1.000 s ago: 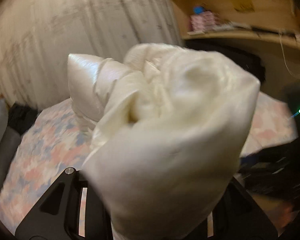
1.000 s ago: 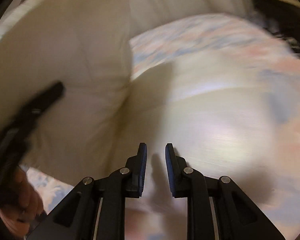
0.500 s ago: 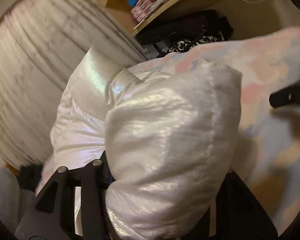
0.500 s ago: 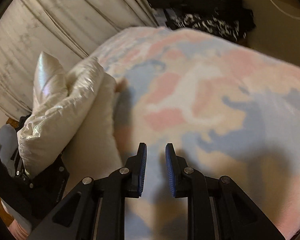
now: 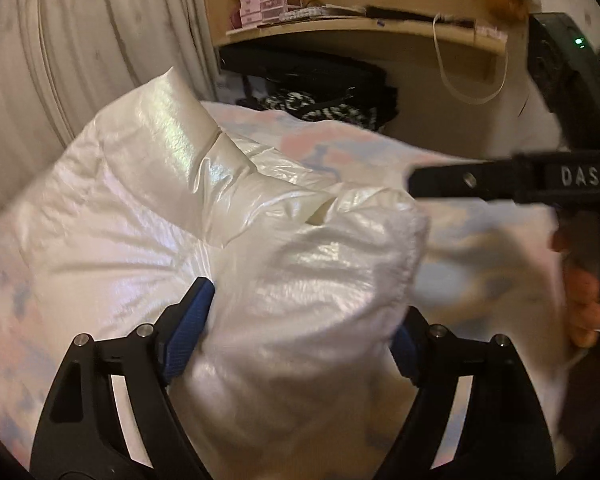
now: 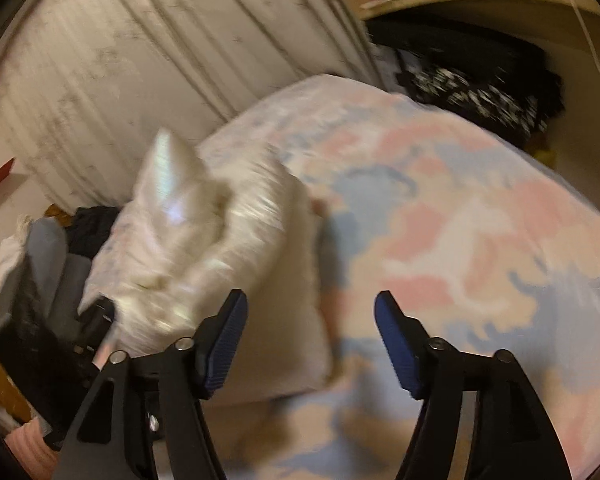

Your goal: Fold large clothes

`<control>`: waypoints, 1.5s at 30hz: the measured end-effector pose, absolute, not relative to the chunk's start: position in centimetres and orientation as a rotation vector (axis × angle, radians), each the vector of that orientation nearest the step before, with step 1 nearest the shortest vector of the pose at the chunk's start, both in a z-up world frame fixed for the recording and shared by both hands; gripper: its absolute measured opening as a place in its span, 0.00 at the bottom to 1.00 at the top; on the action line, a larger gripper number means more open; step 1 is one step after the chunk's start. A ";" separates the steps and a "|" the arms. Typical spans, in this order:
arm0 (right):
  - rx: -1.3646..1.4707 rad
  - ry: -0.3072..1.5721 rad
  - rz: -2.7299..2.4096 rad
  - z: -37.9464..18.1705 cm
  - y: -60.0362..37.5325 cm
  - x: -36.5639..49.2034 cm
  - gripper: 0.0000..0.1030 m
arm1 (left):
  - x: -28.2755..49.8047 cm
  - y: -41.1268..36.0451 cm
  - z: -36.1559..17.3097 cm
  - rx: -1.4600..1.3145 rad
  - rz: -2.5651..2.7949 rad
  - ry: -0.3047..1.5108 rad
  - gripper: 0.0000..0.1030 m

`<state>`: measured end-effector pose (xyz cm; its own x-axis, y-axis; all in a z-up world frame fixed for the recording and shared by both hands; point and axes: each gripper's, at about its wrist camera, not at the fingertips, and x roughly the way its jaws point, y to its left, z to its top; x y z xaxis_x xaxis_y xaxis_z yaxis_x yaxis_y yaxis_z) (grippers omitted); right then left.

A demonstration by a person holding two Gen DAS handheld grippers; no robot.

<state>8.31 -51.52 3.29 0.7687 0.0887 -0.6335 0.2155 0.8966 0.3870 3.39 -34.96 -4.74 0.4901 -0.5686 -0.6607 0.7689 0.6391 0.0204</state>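
A shiny cream puffer jacket (image 5: 172,216) is seen bundled on the bed (image 6: 480,220), which is covered with a pink, blue and white patterned blanket. A padded fold of the jacket is bulged between the blue pads of the left claw (image 5: 300,332), whose jaws are being opened; whether the pads press on the fabric cannot be told (motion blur). The right claw (image 6: 310,344) is held over the blanket with its jaws opening wide and nothing between them, the jacket lying just to its left. A wooden shelf (image 5: 360,28) with small pink drawers is seen beyond the bed
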 end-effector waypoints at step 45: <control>0.581 0.814 0.149 -8.6 -50.8 30.6 0.34 | 26.5 -31.4 -7.1 -0.008 -0.466 0.760 0.84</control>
<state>30.58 -50.84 -8.63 0.6858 0.3422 -0.6424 0.0921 0.8347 0.5430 26.47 -31.44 -7.13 0.6282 -0.4098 -0.6614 0.4042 0.8982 -0.1725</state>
